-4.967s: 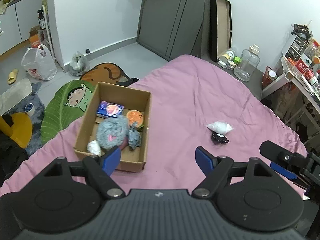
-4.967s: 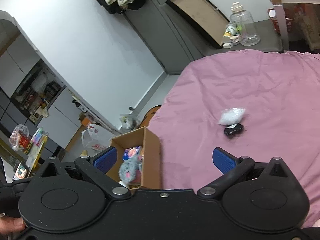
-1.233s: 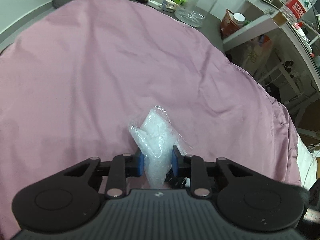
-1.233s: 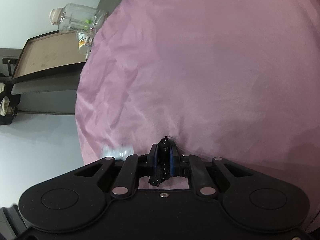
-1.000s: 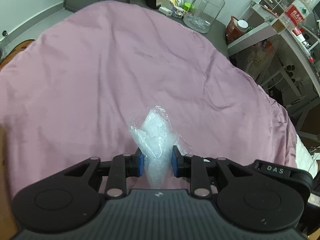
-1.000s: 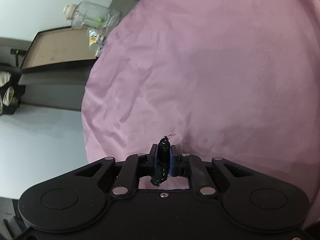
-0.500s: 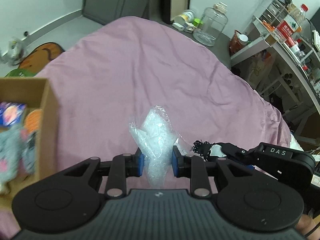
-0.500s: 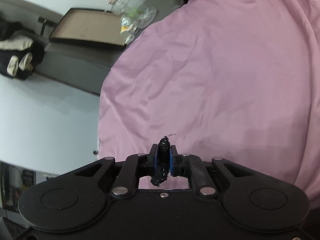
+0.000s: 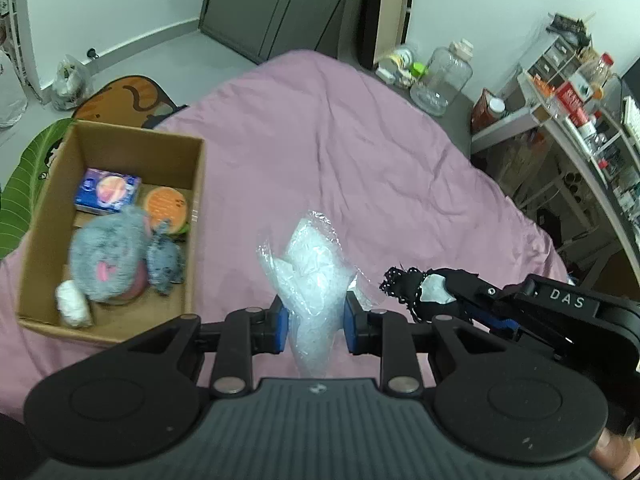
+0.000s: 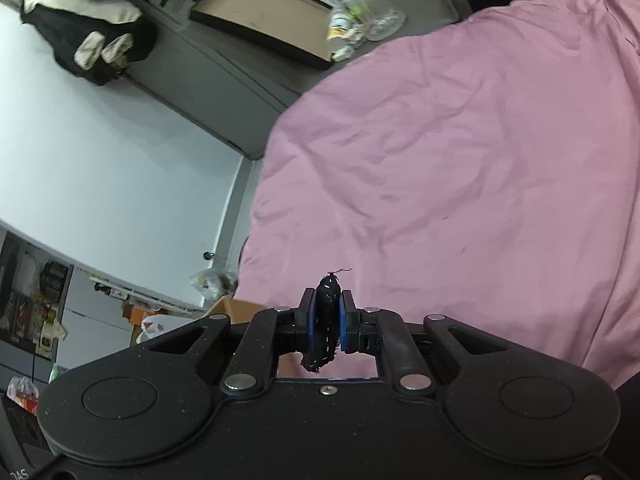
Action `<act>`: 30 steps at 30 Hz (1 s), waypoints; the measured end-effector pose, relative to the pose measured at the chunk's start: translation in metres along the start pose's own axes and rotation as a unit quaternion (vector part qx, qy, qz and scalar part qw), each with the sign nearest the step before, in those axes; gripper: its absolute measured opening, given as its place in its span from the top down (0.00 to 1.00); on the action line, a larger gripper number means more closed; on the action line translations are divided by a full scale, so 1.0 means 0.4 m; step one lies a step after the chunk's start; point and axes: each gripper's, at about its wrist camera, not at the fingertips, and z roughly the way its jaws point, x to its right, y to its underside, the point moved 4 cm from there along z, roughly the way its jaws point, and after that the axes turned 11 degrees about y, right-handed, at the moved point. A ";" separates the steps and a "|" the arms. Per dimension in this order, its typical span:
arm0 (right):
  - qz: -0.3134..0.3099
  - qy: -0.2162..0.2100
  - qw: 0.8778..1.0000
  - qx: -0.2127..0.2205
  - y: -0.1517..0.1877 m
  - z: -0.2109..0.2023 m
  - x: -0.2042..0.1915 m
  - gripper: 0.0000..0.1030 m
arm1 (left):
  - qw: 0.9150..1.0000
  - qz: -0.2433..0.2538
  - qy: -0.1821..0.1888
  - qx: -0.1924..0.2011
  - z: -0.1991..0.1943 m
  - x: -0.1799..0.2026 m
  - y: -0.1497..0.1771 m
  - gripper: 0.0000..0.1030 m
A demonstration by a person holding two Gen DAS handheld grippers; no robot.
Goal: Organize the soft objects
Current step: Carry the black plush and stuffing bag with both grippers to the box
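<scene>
Left wrist view: the left gripper (image 9: 314,325) is squeezing a clear plastic bag of white filling (image 9: 310,276) between its blue pads, above the pink bedspread (image 9: 360,152) and just beside the cardboard box (image 9: 196,184).
Right wrist view: the right gripper (image 10: 325,328) is pinching a small black lacy item (image 10: 325,320), jaws fully closed on it, over the bedspread; only a corner of the box is showing at the lower left.
Box contents: a grey plush toy (image 9: 108,264), a small grey plush, a white roll, a blue packet and an orange round item are already lying inside.
Task progress: both remaining soft objects are being carried; neither is in the box yet.
Slipping risk: the plastic is slick and the bag is bulging above the pads, so it could be sliding out if the hand jerks.
Snagging risk: the lacy item is dangling beside the bag in the left view, so the two could be tangling, or the grippers colliding, if both are heading for the box together.
Missed drop risk: the bag is hanging outside the box's near wall; releasing now would be landing it on the bedspread.
Left hand pose: pointing steeply downward, box at its left.
Right hand pose: tilting down more shallowly, rolled, sitting close to the right of the left gripper.
</scene>
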 end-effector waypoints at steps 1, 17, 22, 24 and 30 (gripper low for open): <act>-0.004 -0.001 1.000 0.002 0.006 -0.009 -0.012 0.89 | 1.000 0.000 0.001 0.004 -0.015 -0.006 0.001 0.75; -0.067 -0.013 0.998 -0.009 0.108 -0.052 -0.225 0.89 | 0.999 -0.023 0.000 0.042 -0.191 -0.152 -0.045 0.75; -0.077 -0.011 0.997 -0.028 0.132 -0.030 -0.281 0.89 | 0.998 -0.039 -0.009 0.055 -0.228 -0.211 -0.087 0.75; -0.080 -0.010 0.996 -0.033 0.139 -0.020 -0.301 0.89 | 0.997 -0.039 -0.011 0.058 -0.239 -0.227 -0.101 0.75; -0.096 0.000 0.994 -0.041 0.160 0.004 -0.350 0.89 | 0.997 -0.046 -0.015 0.063 -0.262 -0.281 -0.138 0.75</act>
